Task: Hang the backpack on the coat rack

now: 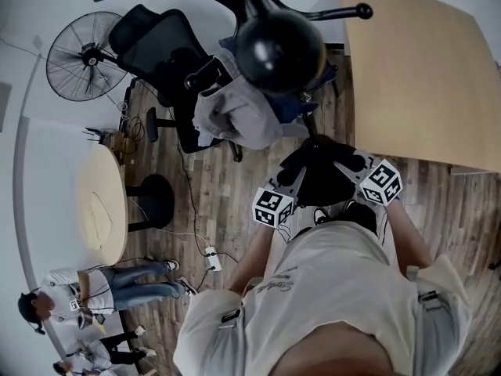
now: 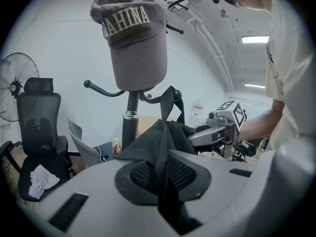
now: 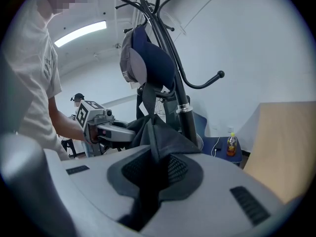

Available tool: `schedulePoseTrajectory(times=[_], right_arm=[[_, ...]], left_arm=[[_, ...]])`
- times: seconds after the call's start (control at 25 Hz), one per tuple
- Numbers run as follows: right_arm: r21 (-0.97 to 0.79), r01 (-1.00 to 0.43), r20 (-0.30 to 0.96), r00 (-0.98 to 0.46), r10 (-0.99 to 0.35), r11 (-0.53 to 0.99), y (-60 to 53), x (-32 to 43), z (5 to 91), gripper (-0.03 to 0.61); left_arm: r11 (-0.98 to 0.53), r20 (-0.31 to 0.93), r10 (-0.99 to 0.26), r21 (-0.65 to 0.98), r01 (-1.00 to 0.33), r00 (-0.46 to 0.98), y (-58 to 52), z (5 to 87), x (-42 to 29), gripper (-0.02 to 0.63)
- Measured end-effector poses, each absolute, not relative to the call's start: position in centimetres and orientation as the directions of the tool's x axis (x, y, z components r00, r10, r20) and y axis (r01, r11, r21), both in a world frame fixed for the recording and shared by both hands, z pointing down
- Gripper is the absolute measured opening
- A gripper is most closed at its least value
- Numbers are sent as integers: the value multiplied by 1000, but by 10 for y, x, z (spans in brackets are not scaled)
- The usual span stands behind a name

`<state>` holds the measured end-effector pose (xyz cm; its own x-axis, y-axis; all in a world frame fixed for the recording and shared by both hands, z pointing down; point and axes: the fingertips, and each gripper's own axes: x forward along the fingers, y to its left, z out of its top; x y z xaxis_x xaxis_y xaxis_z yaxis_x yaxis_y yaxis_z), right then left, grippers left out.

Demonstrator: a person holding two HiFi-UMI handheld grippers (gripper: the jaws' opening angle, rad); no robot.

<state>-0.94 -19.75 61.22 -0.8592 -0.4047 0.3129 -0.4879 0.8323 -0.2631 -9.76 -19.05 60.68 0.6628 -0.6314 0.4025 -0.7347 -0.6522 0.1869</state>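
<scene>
A black backpack (image 1: pixel 319 177) hangs between my two grippers, just in front of the coat rack (image 1: pixel 278 47), whose black ball top and curved arms I see from above. My left gripper (image 1: pixel 300 180) is shut on a fold of the backpack (image 2: pixel 163 137). The backpack's strap loop (image 2: pixel 171 101) stands up near the rack's pole (image 2: pixel 129 127). My right gripper (image 1: pixel 346 169) is shut on the other side of the backpack (image 3: pixel 159 135). A grey cap (image 2: pixel 133 38) sits on the rack above the backpack. Each gripper view shows the other gripper across the fabric.
A black office chair (image 1: pixel 160 53) with a grey garment (image 1: pixel 235 112) stands left of the rack, with a floor fan (image 1: pixel 82 57) beyond it. A wooden table (image 1: pixel 423 77) is at the right and a round table (image 1: pixel 102 202) at the left. Cables and a power strip (image 1: pixel 211 258) lie on the floor. People (image 1: pixel 102 288) are at the lower left.
</scene>
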Motion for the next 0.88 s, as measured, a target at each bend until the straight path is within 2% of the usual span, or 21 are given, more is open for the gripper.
schedulePoseTrajectory(times=[0.6, 0.76, 0.88], right_arm=[[-313, -504, 383, -842, -379, 805, -221, -9, 637, 44], [-328, -478, 389, -854, -345, 815, -219, -10, 639, 67], [-269, -482, 440, -832, -339, 834, -214, -11, 642, 99]], left_arm=[[-637, 437, -624, 196, -746, 648, -220, 630, -98, 49], [-645, 438, -624, 179, -743, 647, -222, 632, -99, 53], [-623, 457, -637, 168, -764, 621, -225, 631, -103, 74]])
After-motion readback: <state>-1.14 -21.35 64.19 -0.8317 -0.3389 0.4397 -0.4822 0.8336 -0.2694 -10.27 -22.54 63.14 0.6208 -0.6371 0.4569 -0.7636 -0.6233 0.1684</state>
